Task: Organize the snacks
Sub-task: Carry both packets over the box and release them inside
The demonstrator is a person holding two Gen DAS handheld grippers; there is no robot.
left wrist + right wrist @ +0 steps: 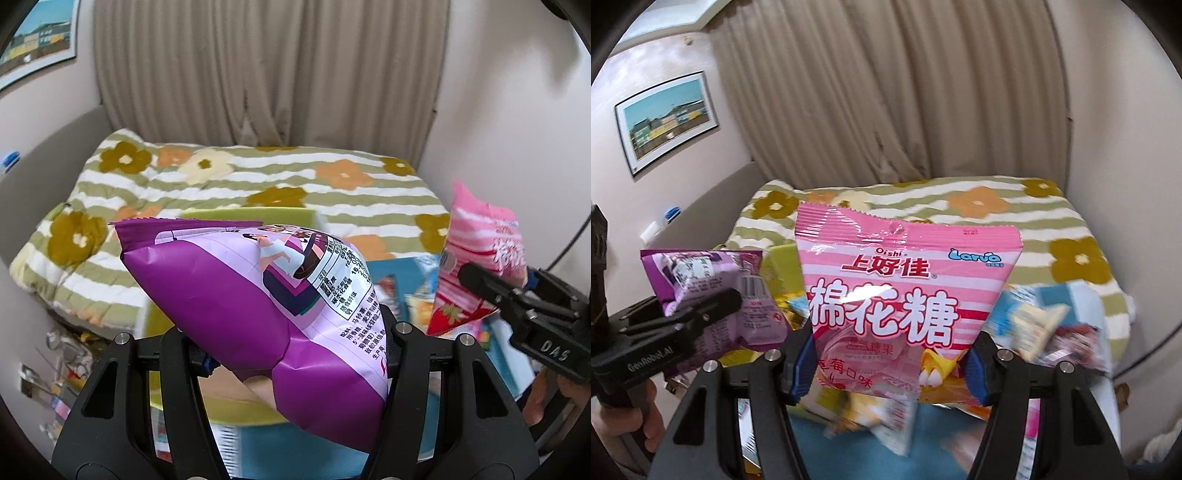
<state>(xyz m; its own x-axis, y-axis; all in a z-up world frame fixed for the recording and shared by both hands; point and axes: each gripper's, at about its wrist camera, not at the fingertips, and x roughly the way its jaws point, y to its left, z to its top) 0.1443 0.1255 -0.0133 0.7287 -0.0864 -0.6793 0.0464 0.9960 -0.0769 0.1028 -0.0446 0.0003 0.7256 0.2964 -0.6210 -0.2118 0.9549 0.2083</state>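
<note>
My left gripper [295,354] is shut on a purple snack bag [258,295] and holds it up above a yellow-green box [251,413]. The same bag shows at the left of the right wrist view [713,295], with the left gripper [701,317] clamped on it. My right gripper [886,365] is shut on a pink marshmallow bag [894,295] and holds it upright in the air. That pink bag shows at the right of the left wrist view [476,273], held by the right gripper [491,284].
Several loose snack packets [1049,325] lie blurred on a blue surface [942,435] below the grippers. Behind is a bed with a striped floral quilt [258,184], a beige curtain [266,74] and walls on both sides. Clutter lies on the floor at left [62,362].
</note>
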